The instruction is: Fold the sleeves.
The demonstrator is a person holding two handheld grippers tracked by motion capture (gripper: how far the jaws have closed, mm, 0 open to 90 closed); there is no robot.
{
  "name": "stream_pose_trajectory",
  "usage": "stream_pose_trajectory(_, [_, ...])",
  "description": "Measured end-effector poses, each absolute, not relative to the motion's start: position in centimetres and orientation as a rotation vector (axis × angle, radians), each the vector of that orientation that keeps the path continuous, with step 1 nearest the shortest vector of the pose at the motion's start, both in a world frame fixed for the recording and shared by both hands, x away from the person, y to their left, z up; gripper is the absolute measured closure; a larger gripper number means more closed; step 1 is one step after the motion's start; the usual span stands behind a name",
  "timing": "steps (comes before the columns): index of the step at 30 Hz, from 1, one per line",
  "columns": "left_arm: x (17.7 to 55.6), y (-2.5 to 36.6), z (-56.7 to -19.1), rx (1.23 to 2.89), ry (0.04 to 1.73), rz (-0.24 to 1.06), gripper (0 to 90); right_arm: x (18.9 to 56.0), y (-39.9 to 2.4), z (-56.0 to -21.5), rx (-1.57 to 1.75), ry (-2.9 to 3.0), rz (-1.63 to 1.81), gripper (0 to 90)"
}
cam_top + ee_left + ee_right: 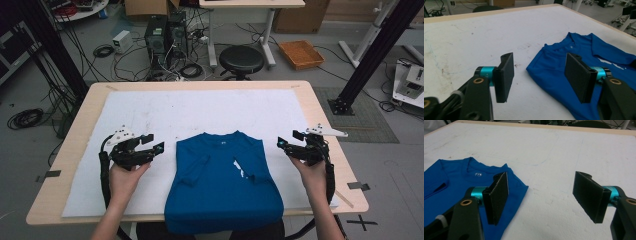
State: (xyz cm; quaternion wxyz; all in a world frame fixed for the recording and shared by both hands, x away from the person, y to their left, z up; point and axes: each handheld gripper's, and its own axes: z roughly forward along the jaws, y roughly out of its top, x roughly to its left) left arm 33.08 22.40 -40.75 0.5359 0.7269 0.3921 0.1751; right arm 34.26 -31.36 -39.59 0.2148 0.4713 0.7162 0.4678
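A blue T-shirt point(220, 185) lies flat on the white pad at the table's near middle, collar toward the far side, both sleeves folded inward; its hem hangs over the front edge. My left gripper point(156, 141) hovers just left of the shirt's shoulder, open, with nothing between its jaws. In the left gripper view, the left gripper point(541, 75) frames the shirt point(554, 60) edge without touching it. My right gripper point(287, 139) is just right of the other shoulder, open and empty. In the right gripper view, the right gripper point(544, 195) spans bare pad, with the shirt point(454, 177) behind its left jaw.
A stained white pad point(200, 107) covers most of the wooden table point(75, 145). Beyond the far edge stand a black stool point(241, 59), computer towers point(165, 37) with cables, and an orange basket point(301, 53). Black frame posts point(372, 55) flank the table.
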Motion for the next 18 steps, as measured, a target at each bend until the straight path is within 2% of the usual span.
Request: stream_pose_trajectory(18, [32.29, 22.43, -41.34, 1.747, 0.926, 0.445, 38.7, 34.68, -31.47, -39.05, 1.322, 1.956, 1.314, 28.9])
